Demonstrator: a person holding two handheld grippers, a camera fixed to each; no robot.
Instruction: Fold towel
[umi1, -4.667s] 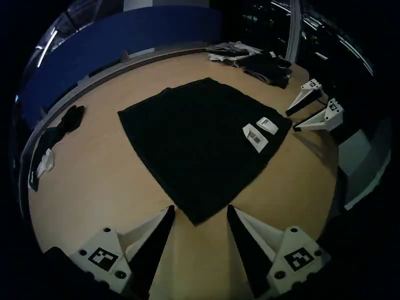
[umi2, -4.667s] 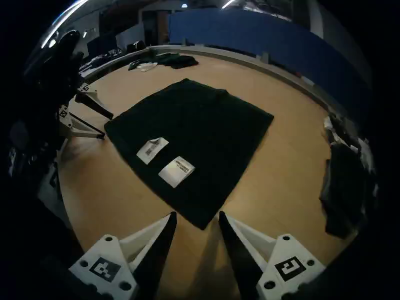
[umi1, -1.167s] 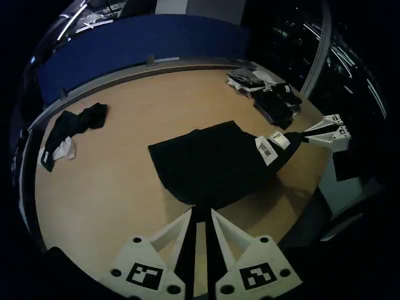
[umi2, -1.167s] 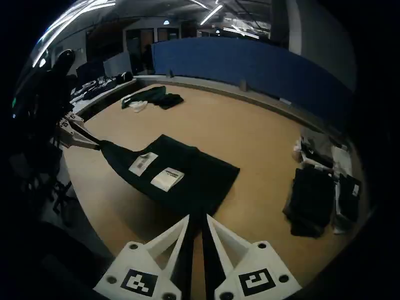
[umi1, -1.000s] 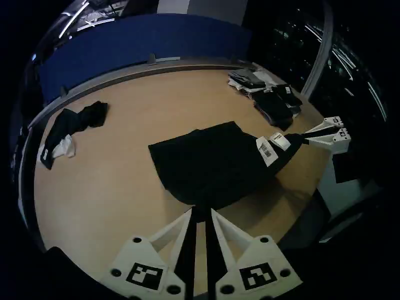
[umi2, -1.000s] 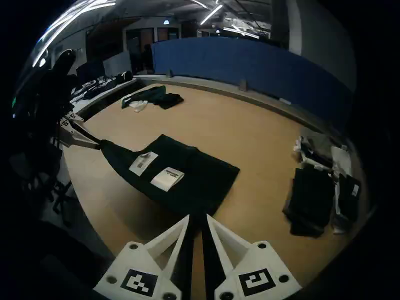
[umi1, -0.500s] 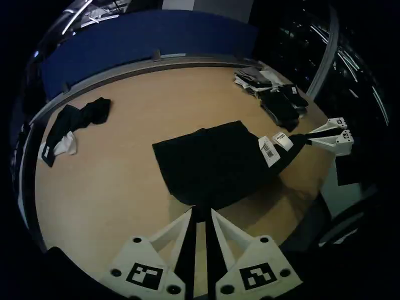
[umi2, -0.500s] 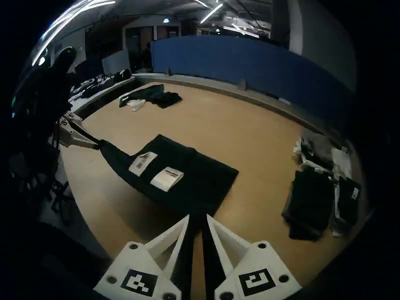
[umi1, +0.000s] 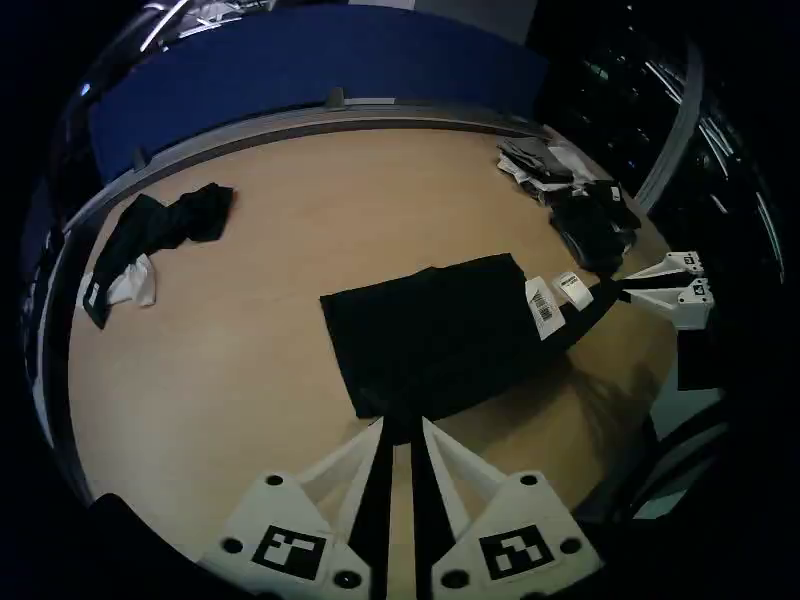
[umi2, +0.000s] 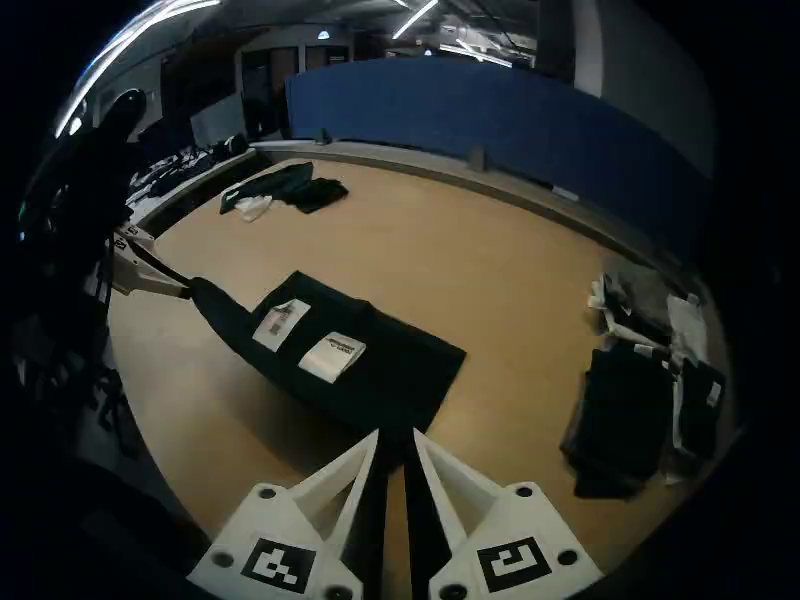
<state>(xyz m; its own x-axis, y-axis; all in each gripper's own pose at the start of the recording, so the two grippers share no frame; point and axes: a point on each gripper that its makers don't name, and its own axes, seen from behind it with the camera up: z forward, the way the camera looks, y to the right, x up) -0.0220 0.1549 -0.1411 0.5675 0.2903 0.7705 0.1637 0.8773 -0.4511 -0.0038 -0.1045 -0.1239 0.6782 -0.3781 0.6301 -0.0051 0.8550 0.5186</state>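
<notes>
While pinched, towel (umi1: 430, 335) spans left gripper (umi1: 400, 425), right gripper (umi2: 393, 435)

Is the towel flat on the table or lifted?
Partly lifted. The left gripper and right gripper pinch the towel by its near corners, holding that edge off the table, shadow beneath; its far part lies flat.

Bare tabletop (umi1: 250, 330) open around towel (umi1: 430, 340); clothes heap (umi1: 165, 225) and folded stack (umi1: 585, 205) crowd opposite table ends
</notes>
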